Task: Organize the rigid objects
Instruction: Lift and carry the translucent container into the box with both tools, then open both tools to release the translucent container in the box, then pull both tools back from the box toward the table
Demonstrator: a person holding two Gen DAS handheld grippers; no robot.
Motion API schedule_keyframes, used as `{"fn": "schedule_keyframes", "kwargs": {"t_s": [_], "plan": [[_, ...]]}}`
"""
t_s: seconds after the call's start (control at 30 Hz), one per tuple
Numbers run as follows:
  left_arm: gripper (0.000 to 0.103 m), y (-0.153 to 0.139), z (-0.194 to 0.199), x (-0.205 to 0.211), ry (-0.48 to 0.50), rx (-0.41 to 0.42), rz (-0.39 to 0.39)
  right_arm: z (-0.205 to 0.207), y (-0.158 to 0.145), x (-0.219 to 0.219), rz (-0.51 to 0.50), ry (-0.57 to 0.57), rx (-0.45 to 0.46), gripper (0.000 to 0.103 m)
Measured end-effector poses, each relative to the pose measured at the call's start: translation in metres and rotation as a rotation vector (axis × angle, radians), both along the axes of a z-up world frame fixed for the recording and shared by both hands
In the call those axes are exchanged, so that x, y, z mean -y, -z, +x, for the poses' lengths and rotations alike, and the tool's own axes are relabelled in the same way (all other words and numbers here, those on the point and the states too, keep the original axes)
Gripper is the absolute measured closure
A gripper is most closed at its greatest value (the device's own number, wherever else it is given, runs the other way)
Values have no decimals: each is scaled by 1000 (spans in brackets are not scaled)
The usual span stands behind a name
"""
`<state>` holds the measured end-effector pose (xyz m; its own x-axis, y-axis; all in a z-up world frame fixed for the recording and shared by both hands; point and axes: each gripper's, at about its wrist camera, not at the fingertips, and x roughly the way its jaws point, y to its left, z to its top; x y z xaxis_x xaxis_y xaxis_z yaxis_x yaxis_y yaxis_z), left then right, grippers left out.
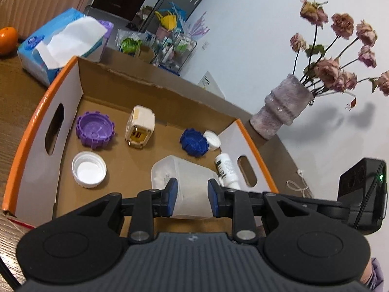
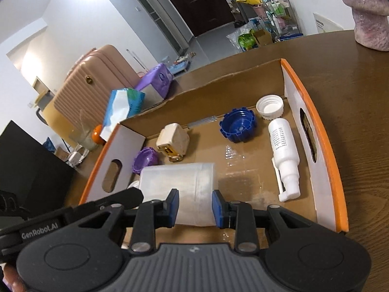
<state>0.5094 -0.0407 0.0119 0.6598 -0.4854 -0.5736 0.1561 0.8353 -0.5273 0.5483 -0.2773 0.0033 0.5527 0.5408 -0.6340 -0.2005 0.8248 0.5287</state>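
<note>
A cardboard box with orange rims (image 1: 29,131) (image 2: 323,146) holds a purple cap (image 1: 95,130) (image 2: 145,159), a cream plug adapter (image 1: 140,129) (image 2: 173,141), a blue cap (image 1: 194,142) (image 2: 238,127), a white cap (image 1: 89,169) (image 2: 270,107), a white spray bottle (image 1: 226,168) (image 2: 285,153) and a translucent plastic jar (image 1: 187,185) (image 2: 180,189) lying on its side. My left gripper (image 1: 192,198) has its blue pads on either side of the jar. My right gripper (image 2: 195,208) also has its pads against the jar's sides.
The box stands on a brown wooden table (image 2: 364,97). A tissue pack (image 1: 60,46) and an orange (image 1: 7,40) lie beyond its left side. A vase of dried roses (image 1: 282,107) stands past the far right corner. A pink suitcase (image 2: 97,82) is behind the table.
</note>
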Motion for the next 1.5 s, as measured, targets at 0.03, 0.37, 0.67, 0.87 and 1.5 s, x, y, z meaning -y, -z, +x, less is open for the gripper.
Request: {"fn": "schedule_keyframes", "kwargs": {"t_s": [0.03,0.37,0.67,0.87,1.5], "plan": [[76,2,1,1,5,-15,1,1,1,-1,-11,3,0,73],[73,-7,-11,5,9,-3,45,-8,-7,-8,-86,13,32,72],[63,-49,-51,4,15,73,74,-47,-55,-8,-131,15,150,70],[55,-82,-91,-1,-17,154,119,-90,-94,-11,-184,14,260,66],[21,-157,-245,-6,-56,438,186,-253,-184,1,-262,73,577,43]]}}
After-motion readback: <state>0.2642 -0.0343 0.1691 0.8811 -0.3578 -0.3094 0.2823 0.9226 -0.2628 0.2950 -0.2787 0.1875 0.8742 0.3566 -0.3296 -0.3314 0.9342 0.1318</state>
